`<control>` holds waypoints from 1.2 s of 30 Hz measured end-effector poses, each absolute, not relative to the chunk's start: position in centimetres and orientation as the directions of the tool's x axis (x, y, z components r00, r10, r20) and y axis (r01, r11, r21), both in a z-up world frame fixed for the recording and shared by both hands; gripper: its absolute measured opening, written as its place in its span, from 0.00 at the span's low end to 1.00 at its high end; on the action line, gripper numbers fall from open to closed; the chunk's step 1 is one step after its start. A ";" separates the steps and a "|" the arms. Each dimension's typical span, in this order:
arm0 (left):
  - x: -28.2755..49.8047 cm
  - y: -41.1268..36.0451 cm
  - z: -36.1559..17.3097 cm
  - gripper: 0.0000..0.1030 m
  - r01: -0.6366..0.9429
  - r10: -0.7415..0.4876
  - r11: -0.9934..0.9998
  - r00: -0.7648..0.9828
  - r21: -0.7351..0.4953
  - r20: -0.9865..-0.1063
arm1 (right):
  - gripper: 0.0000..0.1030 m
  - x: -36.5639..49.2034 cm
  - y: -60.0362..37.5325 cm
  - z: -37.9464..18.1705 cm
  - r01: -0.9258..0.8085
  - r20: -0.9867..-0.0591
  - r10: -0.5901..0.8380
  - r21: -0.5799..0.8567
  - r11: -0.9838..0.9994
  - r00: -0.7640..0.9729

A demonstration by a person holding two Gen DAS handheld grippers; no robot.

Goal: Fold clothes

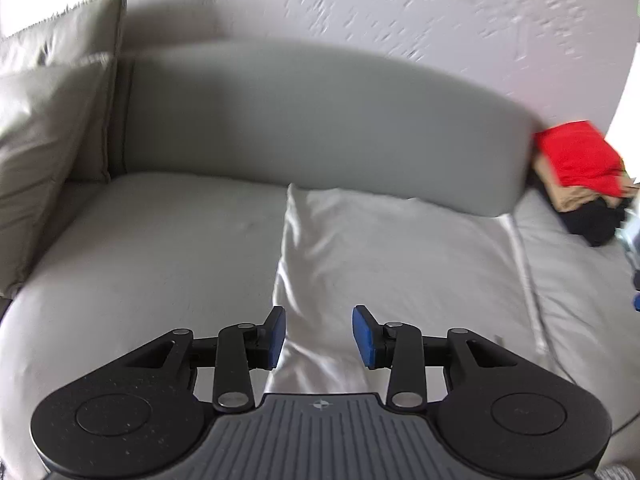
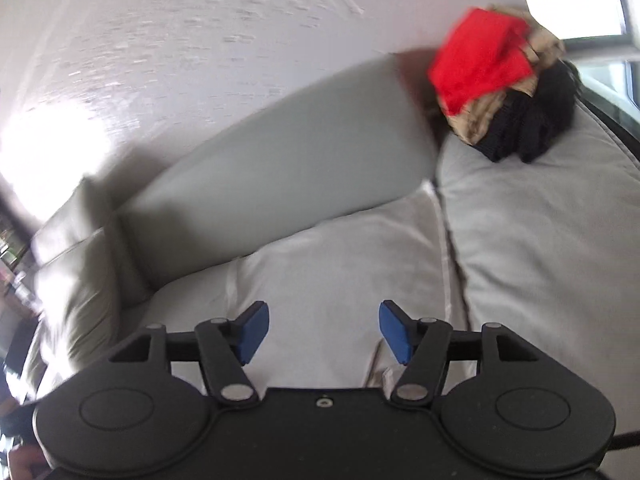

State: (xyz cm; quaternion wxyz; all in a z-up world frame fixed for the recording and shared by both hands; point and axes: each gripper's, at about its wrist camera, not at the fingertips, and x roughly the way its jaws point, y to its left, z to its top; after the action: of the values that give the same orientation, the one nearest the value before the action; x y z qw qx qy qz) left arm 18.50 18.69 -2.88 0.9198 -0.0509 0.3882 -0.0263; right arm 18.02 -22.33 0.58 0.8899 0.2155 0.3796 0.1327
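Note:
A pale white-grey garment point(image 1: 384, 256) lies flat and folded on the sofa seat; the right wrist view shows the same garment point(image 2: 344, 276) ahead of the fingers. My left gripper point(image 1: 319, 336) hangs above its near left part, open, with nothing between the blue pads point(image 1: 277, 336). My right gripper point(image 2: 324, 332) is also above the cloth, open wide and holding nothing. A heap of clothes, red on top of tan and black point(image 1: 580, 176), sits at the far right of the seat point(image 2: 496, 80).
The grey sofa seat point(image 1: 140, 264) spreads to the left, with a back cushion point(image 1: 312, 120) behind and a loose pillow point(image 1: 44, 144) at the left end. A second seat cushion point(image 2: 552, 248) lies to the right. A textured white wall point(image 1: 360, 4) rises behind.

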 end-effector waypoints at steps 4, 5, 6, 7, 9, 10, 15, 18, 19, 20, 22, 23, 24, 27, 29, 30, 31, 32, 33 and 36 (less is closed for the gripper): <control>25.4 20.5 -6.5 0.17 -0.039 -0.075 0.990 0.656 -0.133 -0.751 | 0.38 24.3 -23.2 -3.8 -0.032 -0.646 0.380 0.482 0.876 0.662; 27.0 20.8 -7.3 0.16 -0.049 -0.073 0.989 0.654 -0.138 -0.753 | 0.34 25.9 -23.4 -4.9 -0.027 -0.654 0.371 0.472 0.881 0.659; 28.5 21.2 -8.1 0.16 -0.059 -0.073 0.987 0.657 -0.147 -0.751 | 0.32 27.6 -23.6 -6.0 -0.019 -0.663 0.361 0.464 0.886 0.656; 30.0 21.7 -8.9 0.16 -0.070 -0.073 0.985 0.659 -0.157 -0.748 | 0.32 29.1 -23.9 -7.0 -0.007 -0.666 0.353 0.462 0.887 0.657; 32.8 22.4 -10.5 0.18 -0.093 -0.077 0.979 0.657 -0.182 -0.750 | 0.32 32.0 -24.5 -9.1 0.017 -0.672 0.338 0.463 0.886 0.659; 34.1 22.8 -11.3 0.20 -0.107 -0.082 0.974 0.653 -0.199 -0.753 | 0.32 33.3 -24.9 -10.1 0.032 -0.676 0.330 0.463 0.886 0.659; 38.7 23.7 -15.5 0.24 -0.129 -0.120 0.960 0.611 -0.248 -0.783 | 0.35 39.4 -26.2 -14.7 0.106 -0.725 0.265 0.422 0.900 0.636; 40.3 24.6 -16.6 0.27 -0.116 -0.170 0.947 0.612 -0.301 -0.772 | 0.35 41.7 -27.0 -15.9 0.110 -0.737 0.262 0.414 0.903 0.623; 40.7 24.9 -16.5 0.31 -0.106 -0.189 0.942 0.617 -0.318 -0.764 | 0.35 42.1 -27.1 -15.9 0.101 -0.736 0.269 0.416 0.904 0.621; 41.1 25.1 -16.3 0.32 -0.096 -0.207 0.937 0.622 -0.335 -0.755 | 0.35 42.3 -27.1 -15.8 0.091 -0.737 0.271 0.410 0.907 0.620; 42.3 25.5 -16.0 0.32 -0.085 -0.229 0.931 0.621 -0.354 -0.750 | 0.40 42.7 -27.1 -15.5 0.063 -0.733 0.275 0.398 0.915 0.622; 42.8 25.5 -15.9 0.32 -0.081 -0.238 0.929 0.618 -0.362 -0.749 | 0.40 43.1 -27.3 -15.5 0.066 -0.731 0.280 0.405 0.912 0.622; 43.7 25.5 -15.7 0.32 -0.075 -0.248 0.927 0.615 -0.368 -0.749 | 0.40 43.5 -27.5 -15.5 0.072 -0.729 0.285 0.416 0.906 0.622; 45.9 25.2 -15.6 0.32 -0.060 -0.280 0.920 0.592 -0.387 -0.756 | 0.41 44.9 -28.2 -15.6 0.102 -0.731 0.306 0.455 0.884 0.610; 47.2 24.9 -15.5 0.31 -0.057 -0.294 0.916 0.580 -0.397 -0.760 | 0.42 46.0 -28.5 -15.7 0.116 -0.740 0.325 0.475 0.872 0.589; 47.6 24.7 -15.3 0.31 -0.049 -0.299 0.916 0.580 -0.399 -0.758 | 0.42 46.6 -28.5 -15.7 0.121 -0.745 0.333 0.481 0.868 0.578; 48.1 24.6 -15.3 0.30 -0.043 -0.304 0.916 0.577 -0.399 -0.758 | 0.42 47.1 -28.6 -15.8 0.126 -0.750 0.340 0.487 0.864 0.567; 48.5 24.4 -15.3 0.30 -0.041 -0.304 0.917 0.573 -0.397 -0.761 | 0.42 47.6 -28.5 -15.8 0.122 -0.756 0.344 0.484 0.866 0.557; 48.7 24.3 -15.4 0.29 -0.041 -0.301 0.919 0.572 -0.393 -0.763 | 0.42 48.0 -28.4 -15.9 0.117 -0.763 0.346 0.479 0.870 0.547; 49.0 24.0 -15.5 0.29 -0.037 -0.291 0.924 0.578 -0.381 -0.762 | 0.42 49.0 -28.1 -16.2 0.098 -0.777 0.355 0.467 0.879 0.521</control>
State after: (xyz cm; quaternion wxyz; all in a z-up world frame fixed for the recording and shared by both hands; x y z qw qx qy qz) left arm 48.96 24.00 -15.50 0.8697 -0.1808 0.4535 -0.0732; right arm 48.96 -28.13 -16.17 0.8400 0.2339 0.4836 0.0765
